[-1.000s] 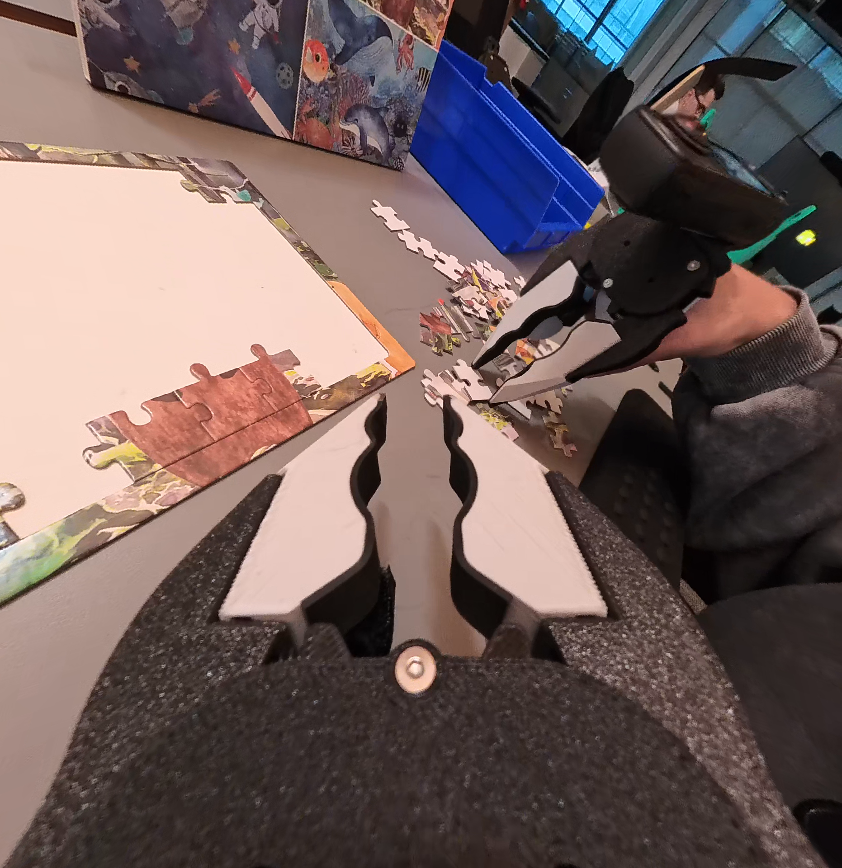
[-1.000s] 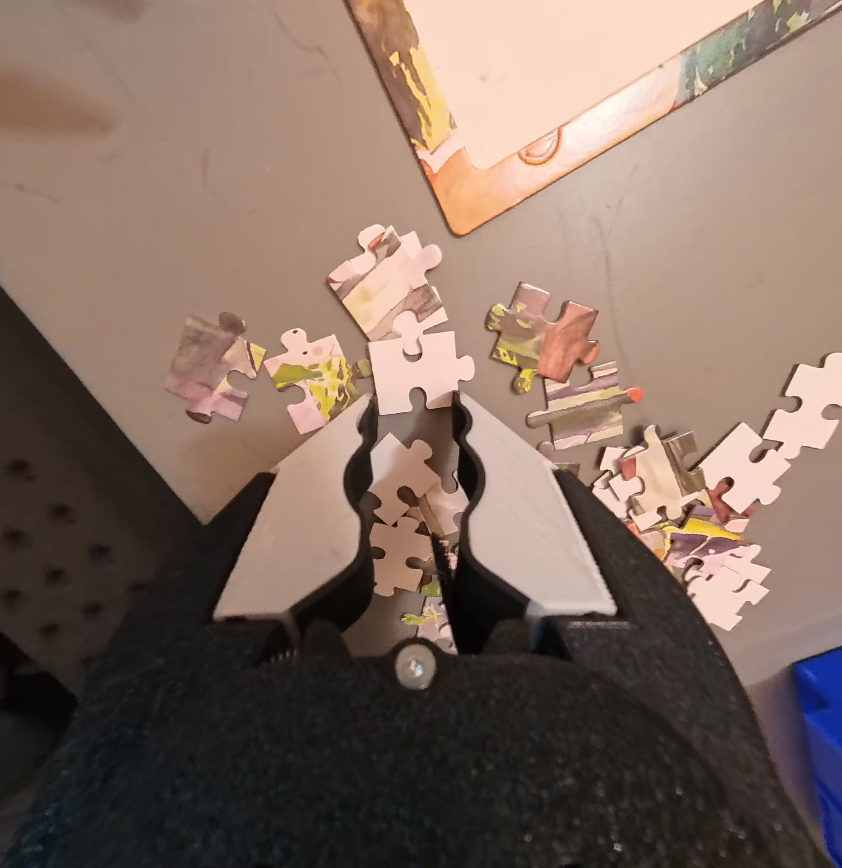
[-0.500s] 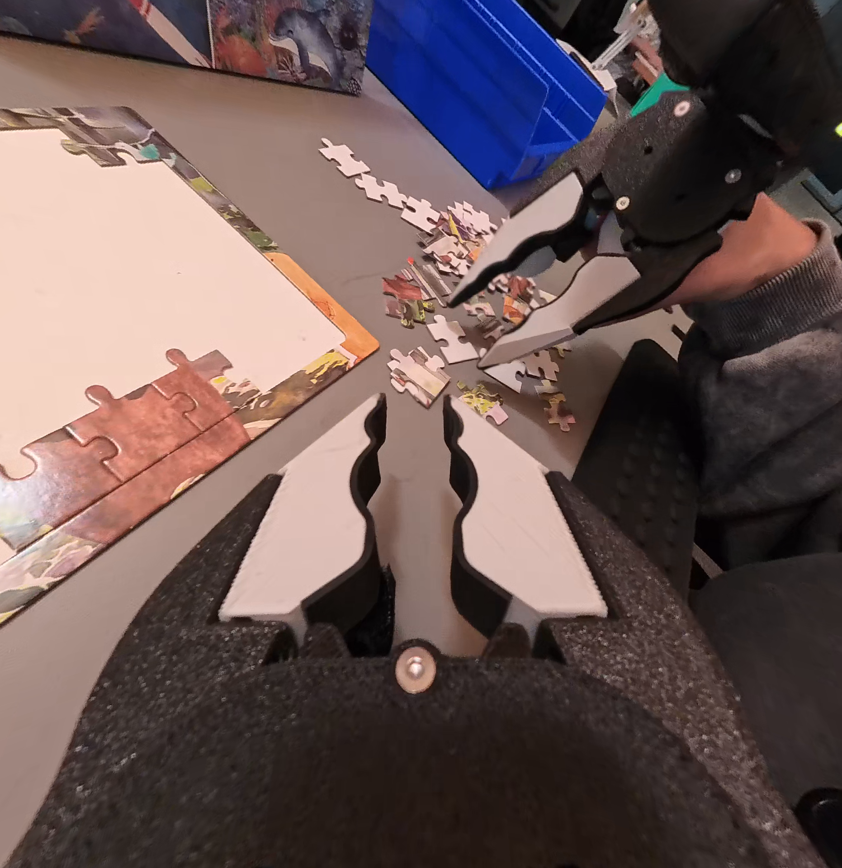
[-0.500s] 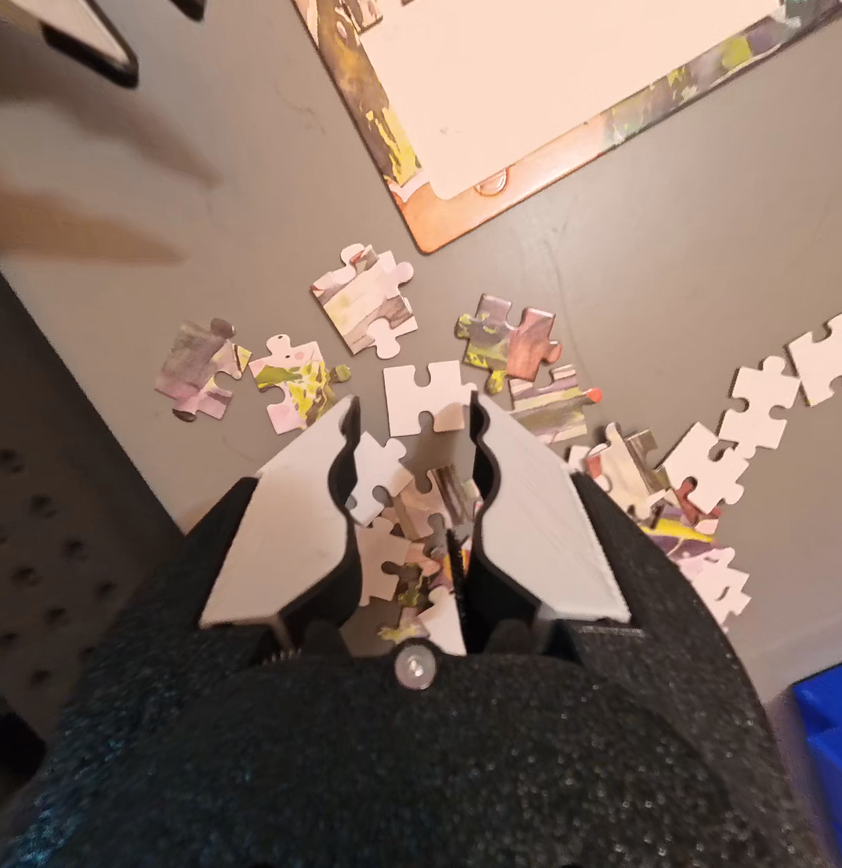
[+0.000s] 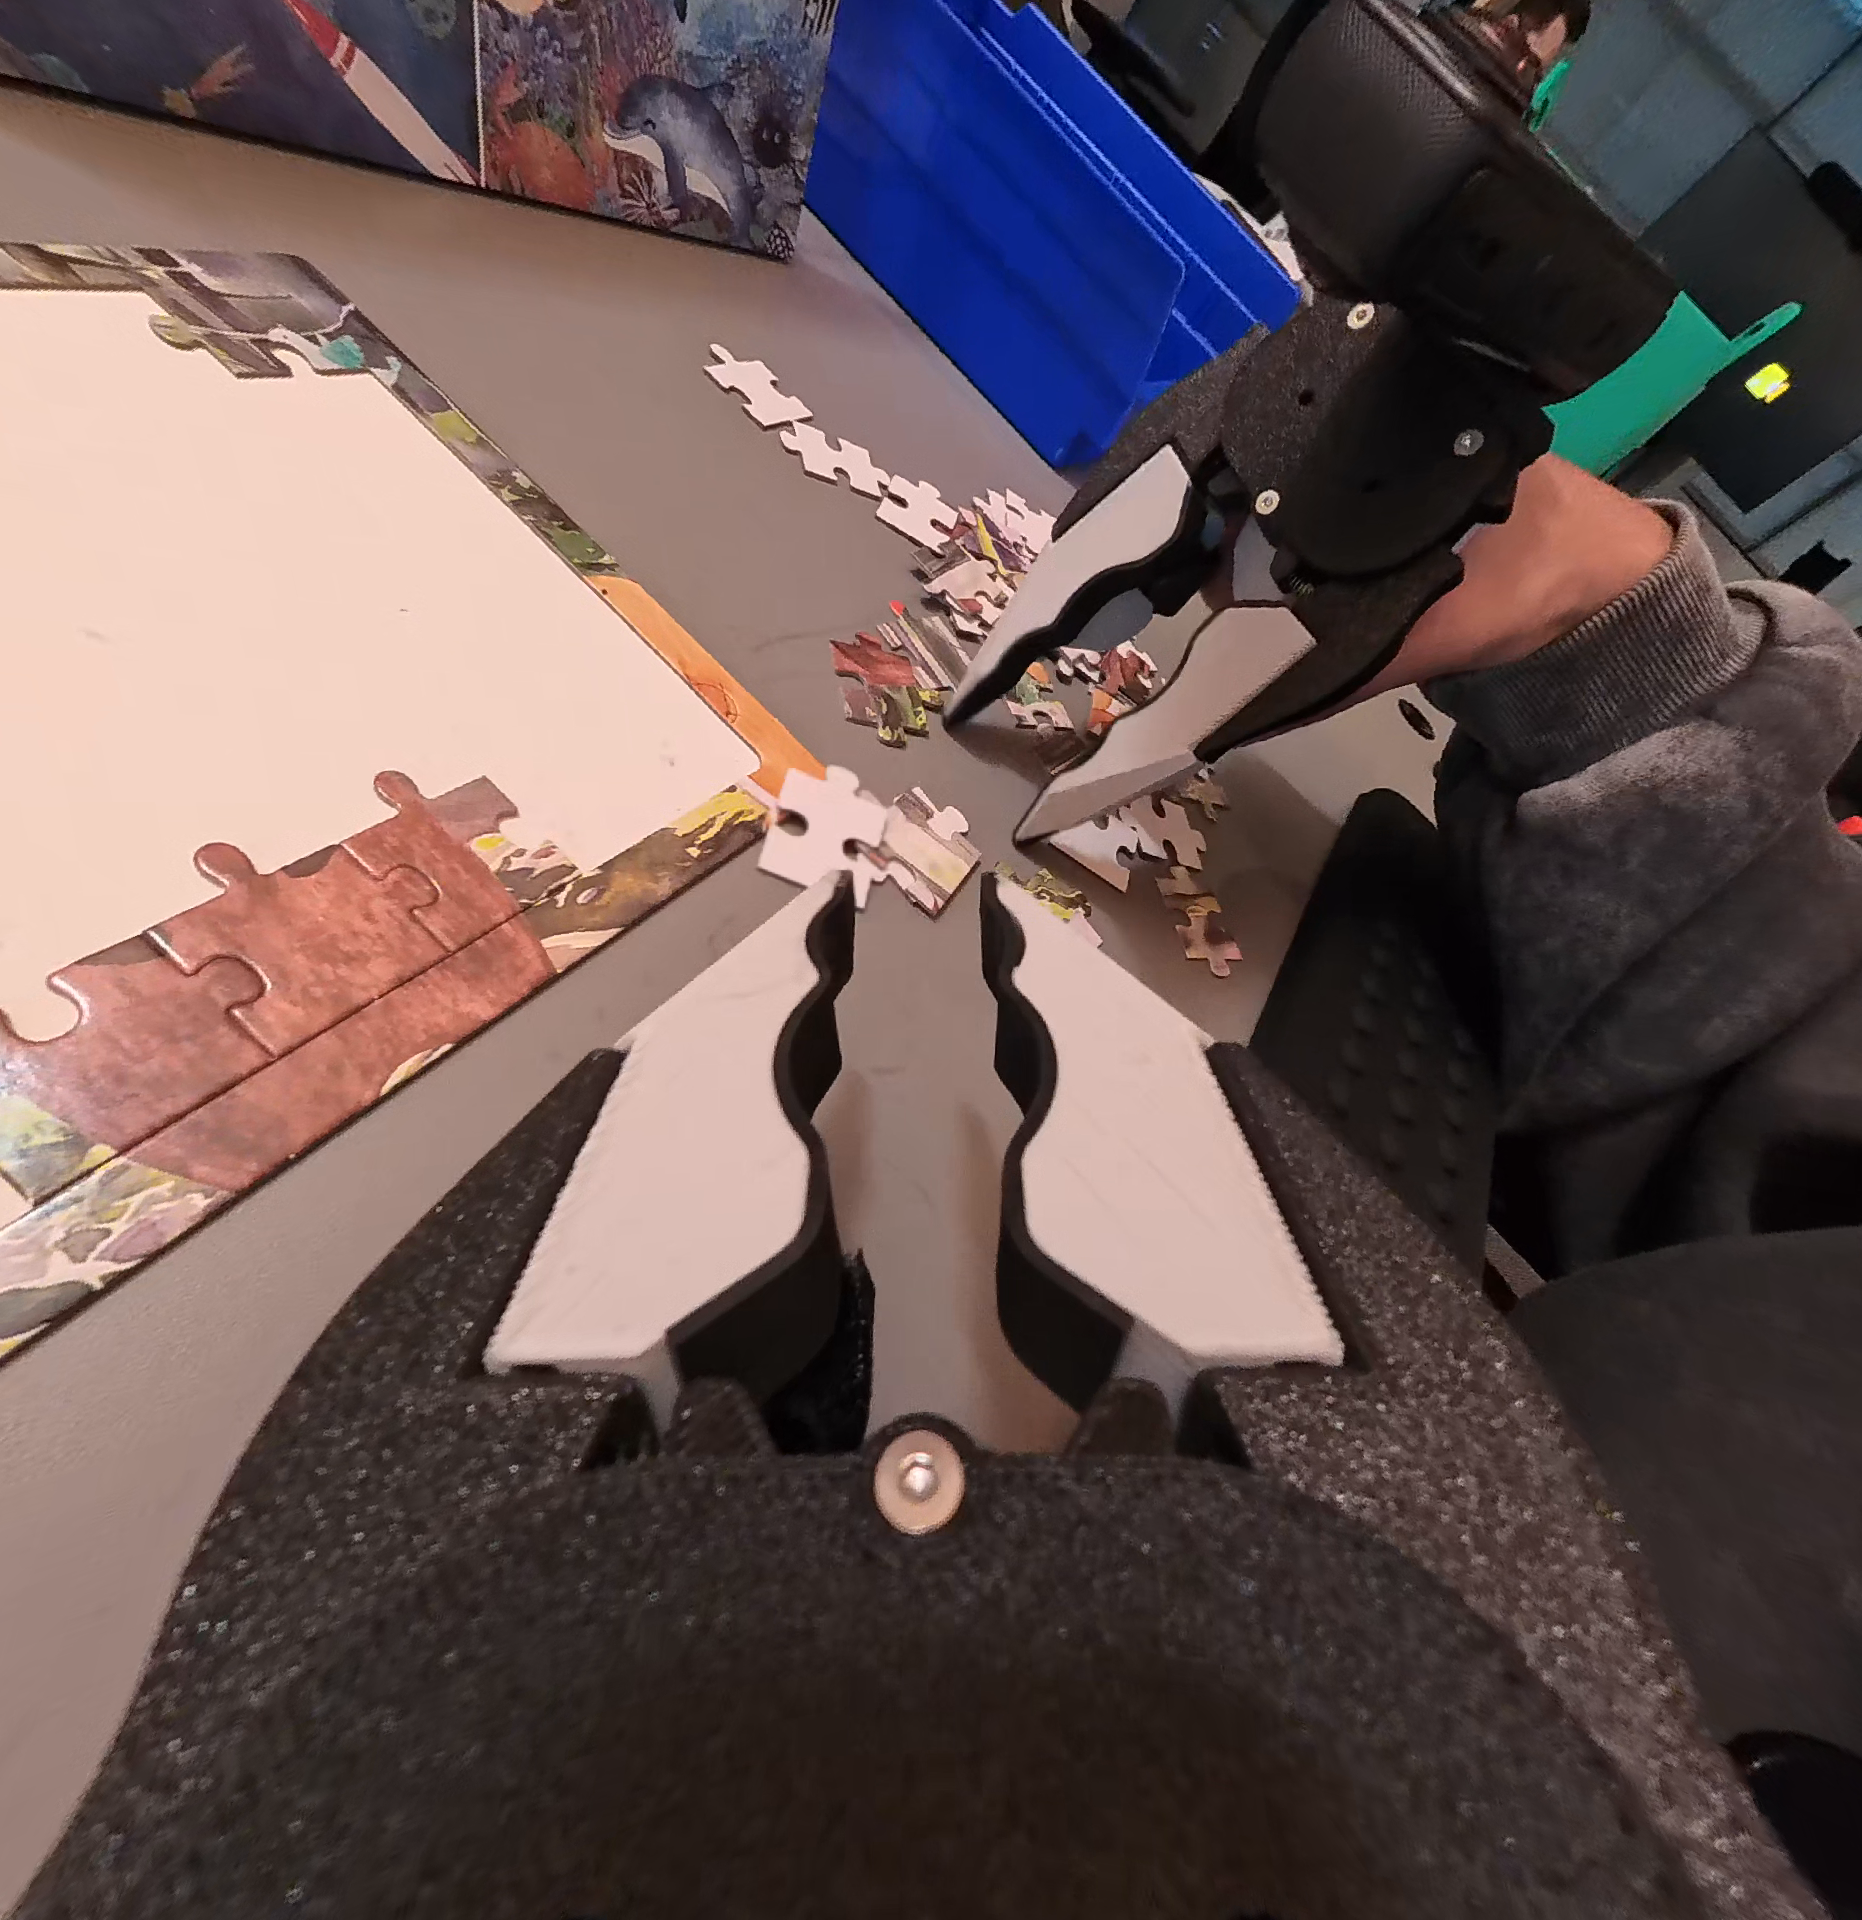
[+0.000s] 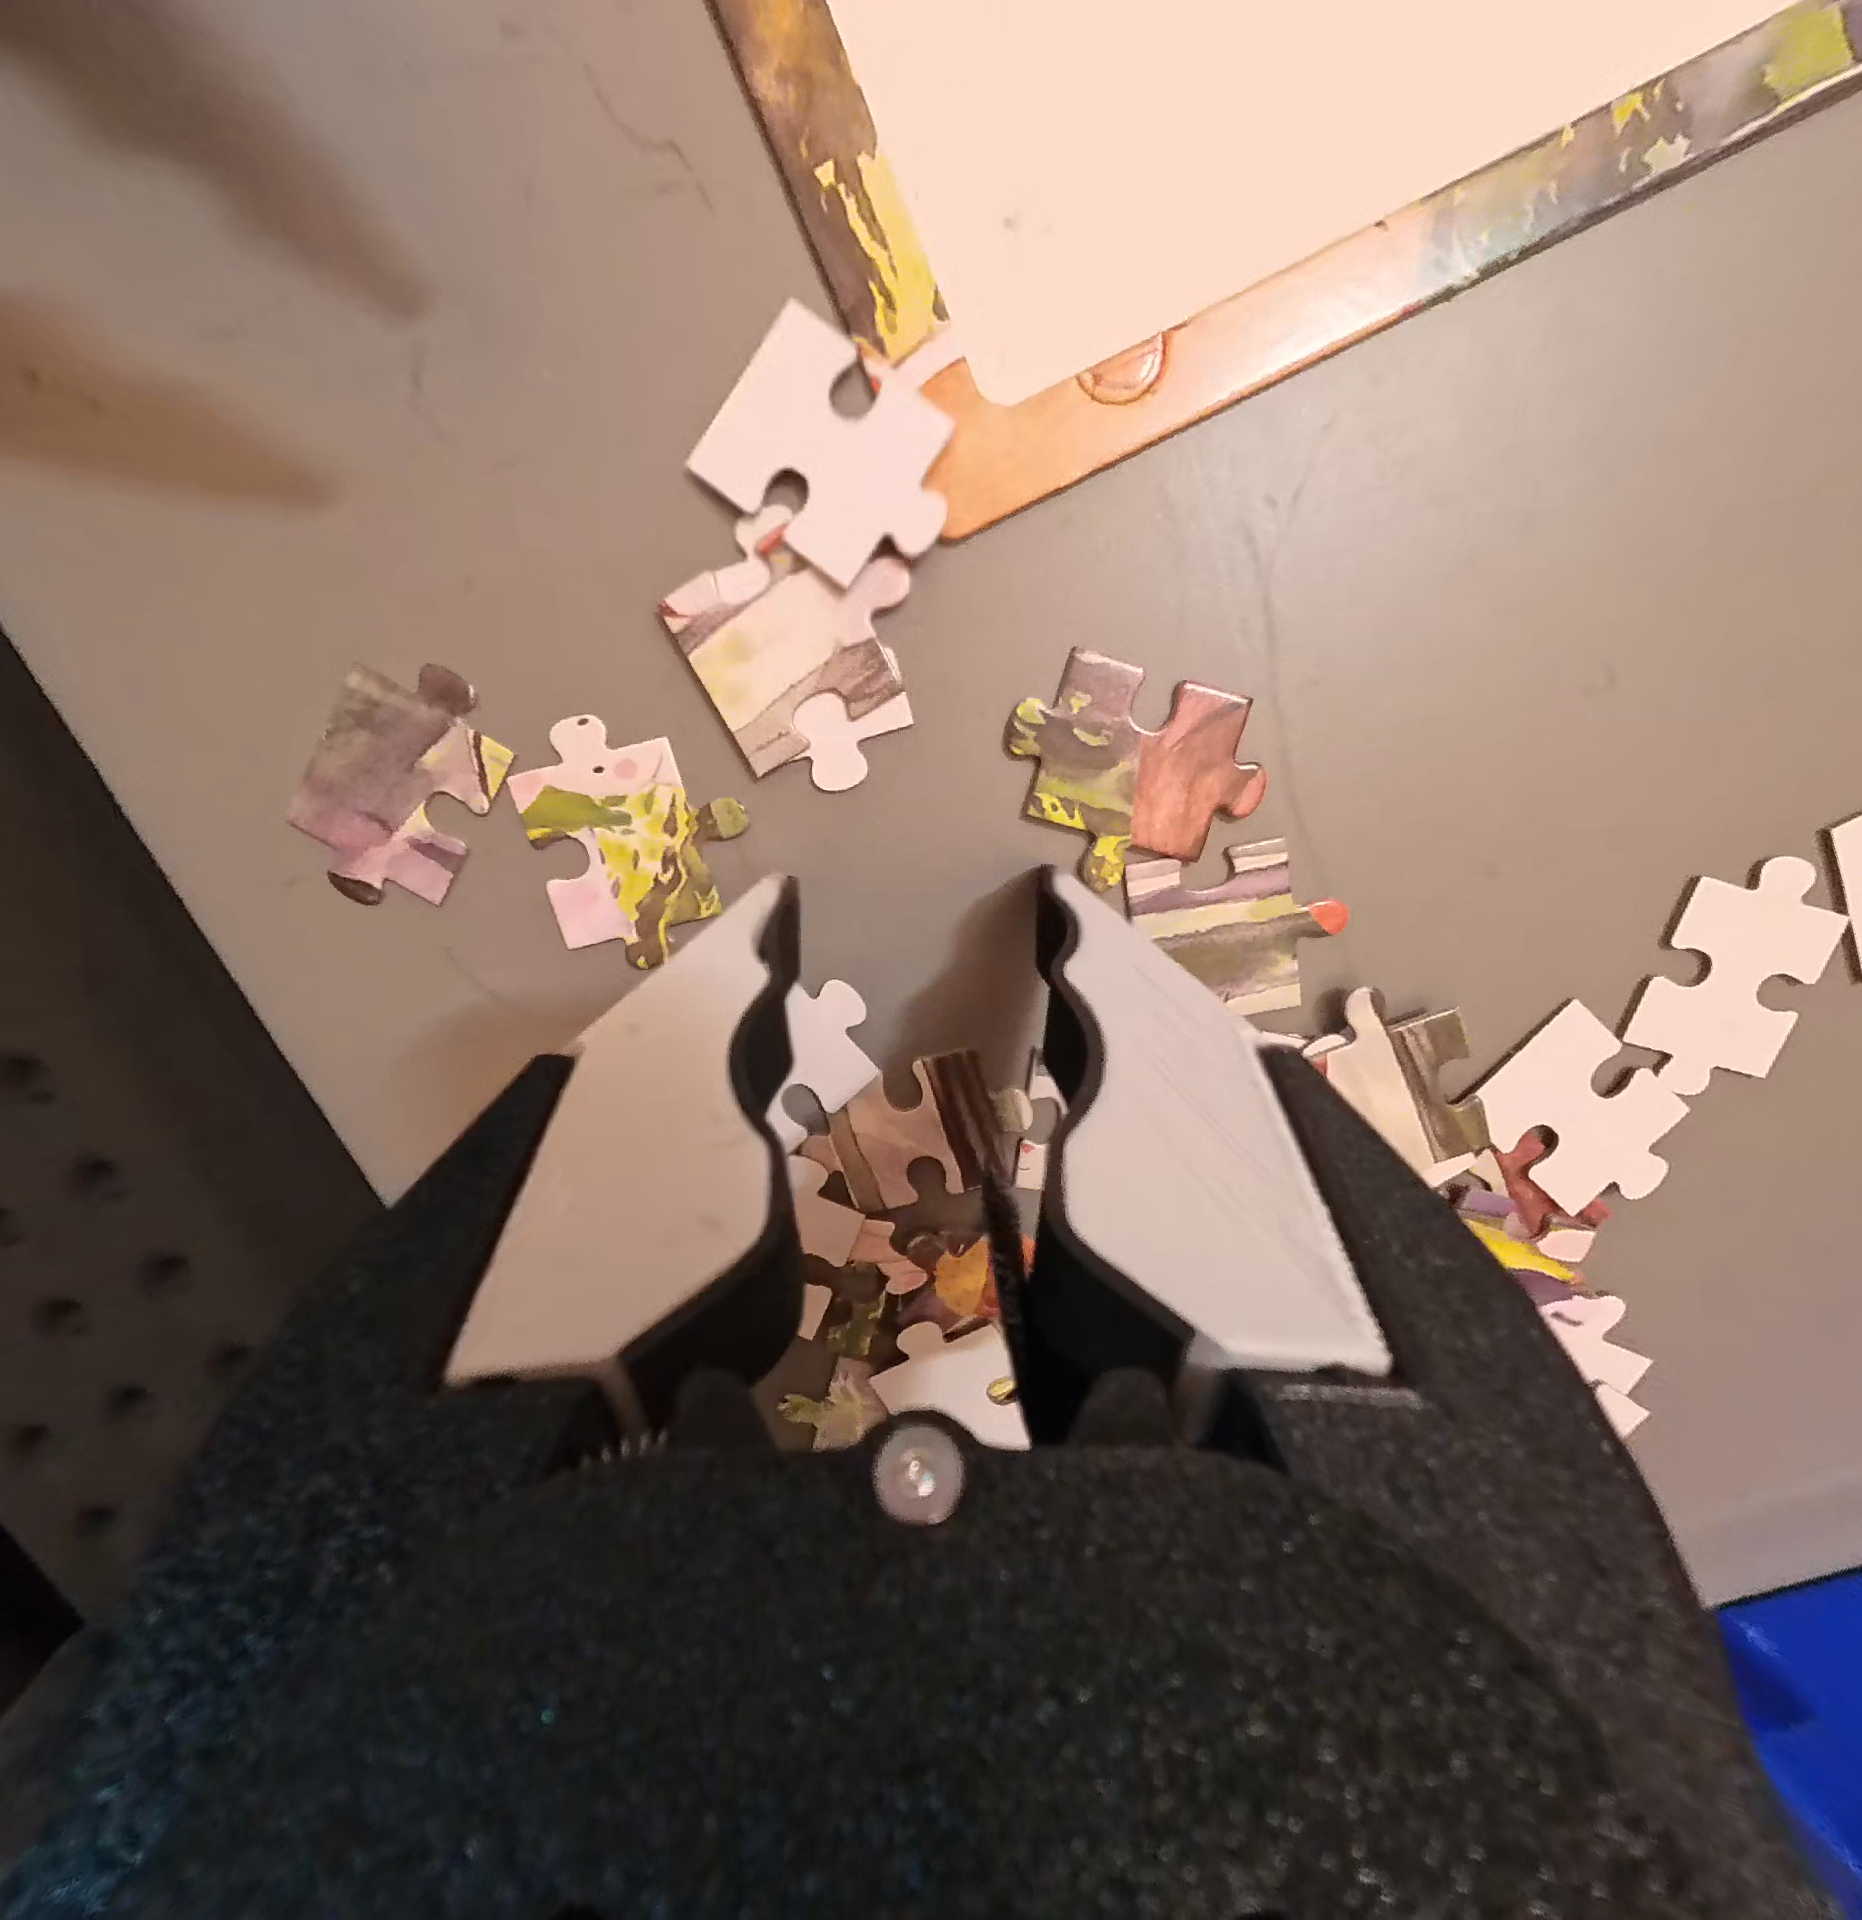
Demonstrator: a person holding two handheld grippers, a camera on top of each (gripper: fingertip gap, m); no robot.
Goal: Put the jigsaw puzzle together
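The puzzle board (image 5: pixel 283 520) lies on the grey table, white inside a painted frame, with a few brown pieces (image 5: pixel 303 935) fitted along its near edge. A white face-down piece (image 5: pixel 823 821) lies at the board's orange corner, partly over a coloured piece (image 5: pixel 937 847). My left gripper (image 5: pixel 914 902) is open and empty, its tips just short of that piece. My right gripper (image 5: pixel 989 774) hangs open over the heap of loose pieces (image 5: pixel 968 623). In the right wrist view the right gripper (image 6: pixel 916 891) is open and empty, the white piece (image 6: pixel 823 447) touches the board corner (image 6: pixel 1010 457), and loose pieces (image 6: pixel 1135 769) lie around.
A blue bin (image 5: pixel 1010 260) and a picture-covered puzzle box (image 5: pixel 594 104) stand at the back. A row of joined white face-down pieces (image 5: pixel 833 447) runs toward the bin. A black perforated chair (image 5: pixel 1374 1039) and a grey sleeve (image 5: pixel 1685 831) are at the table's right edge.
The right gripper's jaws have opened wider. The white face-down piece has slid from in front of its tips to the board's corner. My left gripper has moved closer to the loose pieces.
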